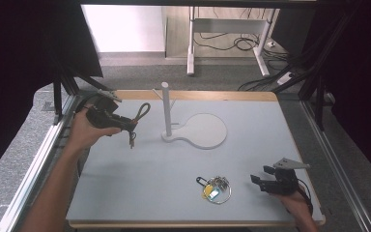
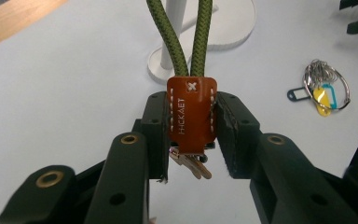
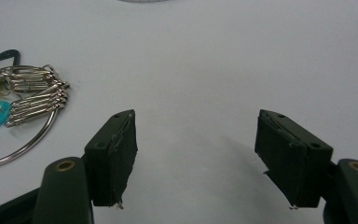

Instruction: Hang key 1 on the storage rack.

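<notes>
My left gripper [image 1: 125,124] [image 2: 192,135] is shut on a key fob: a brown leather tab [image 2: 191,114] with a green rope loop [image 1: 142,111] [image 2: 186,37] reaching ahead and keys [image 2: 192,164] hanging below. It hovers left of the white post stand [image 1: 166,108] [image 2: 177,28] with its round base [image 1: 204,130]. A large key ring with clips and yellow and teal tags [image 1: 215,189] [image 2: 325,91] [image 3: 18,102] lies on the table near the front. My right gripper [image 1: 261,175] [image 3: 205,163] is open beside it, at its right, nothing between the jaws.
The light grey table [image 1: 183,164] has a wooden edge [image 1: 198,95] at the back. Metal frame rails [image 1: 34,159] run along both sides. Desk legs and cables [image 1: 251,43] stand on the floor beyond.
</notes>
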The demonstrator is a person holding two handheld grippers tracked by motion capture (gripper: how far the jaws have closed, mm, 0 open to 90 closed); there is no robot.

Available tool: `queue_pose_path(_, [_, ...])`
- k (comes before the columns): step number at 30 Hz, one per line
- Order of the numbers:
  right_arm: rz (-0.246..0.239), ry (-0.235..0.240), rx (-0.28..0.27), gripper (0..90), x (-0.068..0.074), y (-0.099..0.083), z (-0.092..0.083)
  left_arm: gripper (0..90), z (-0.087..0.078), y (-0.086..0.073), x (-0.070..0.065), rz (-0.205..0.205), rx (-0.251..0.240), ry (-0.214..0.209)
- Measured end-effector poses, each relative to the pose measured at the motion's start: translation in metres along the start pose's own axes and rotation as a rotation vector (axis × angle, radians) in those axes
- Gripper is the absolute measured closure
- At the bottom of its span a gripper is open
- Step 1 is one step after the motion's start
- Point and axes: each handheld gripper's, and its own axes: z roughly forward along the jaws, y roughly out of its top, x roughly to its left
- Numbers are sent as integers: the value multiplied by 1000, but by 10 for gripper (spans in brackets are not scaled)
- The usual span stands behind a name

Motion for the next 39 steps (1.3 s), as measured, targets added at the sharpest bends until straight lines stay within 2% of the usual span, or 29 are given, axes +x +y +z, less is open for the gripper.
queue_pose_path(16, [1, 5, 9, 298, 1, -1, 1, 665, -1, 14, 12, -32, -21, -10])
queue_pose_path(34, [1, 3, 15, 299, 1, -1, 3, 665, 1, 30, 20, -57, -39, -14])
queue_pose_path(39, [-1, 4, 17, 299, 1, -1, 3, 665, 5, 33, 23, -61, -28, -19])
